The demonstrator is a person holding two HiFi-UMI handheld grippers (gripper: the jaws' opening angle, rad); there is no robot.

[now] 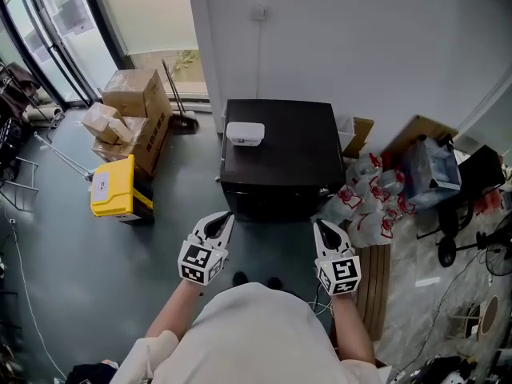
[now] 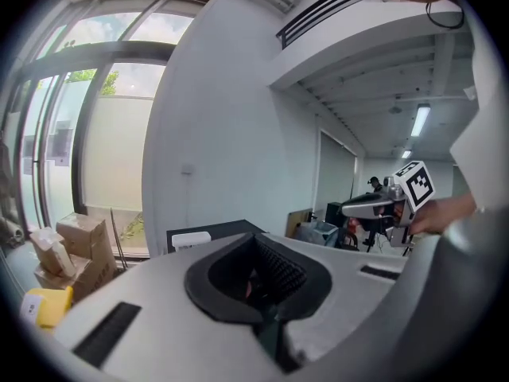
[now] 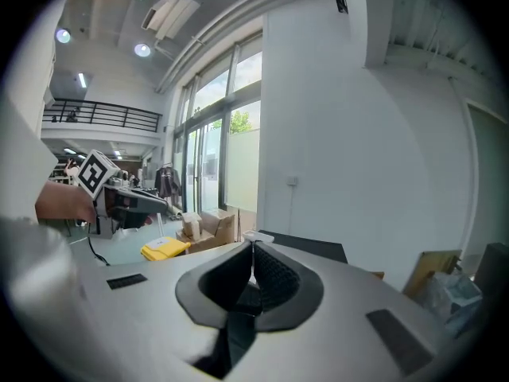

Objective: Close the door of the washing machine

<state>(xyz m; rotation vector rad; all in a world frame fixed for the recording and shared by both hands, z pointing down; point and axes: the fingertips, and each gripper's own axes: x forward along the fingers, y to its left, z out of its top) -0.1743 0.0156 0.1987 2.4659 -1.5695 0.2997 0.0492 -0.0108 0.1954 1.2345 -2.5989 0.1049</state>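
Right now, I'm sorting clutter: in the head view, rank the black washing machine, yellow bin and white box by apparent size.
1. black washing machine
2. yellow bin
3. white box, atop the machine, nearer the camera, yet smallest

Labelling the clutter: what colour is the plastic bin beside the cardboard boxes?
Yellow bin, clearest in the head view.

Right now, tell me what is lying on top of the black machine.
One small white box-like object lies on the black machine, near its left edge. The rest of the top looks bare. Whatever lies beneath it is covered.
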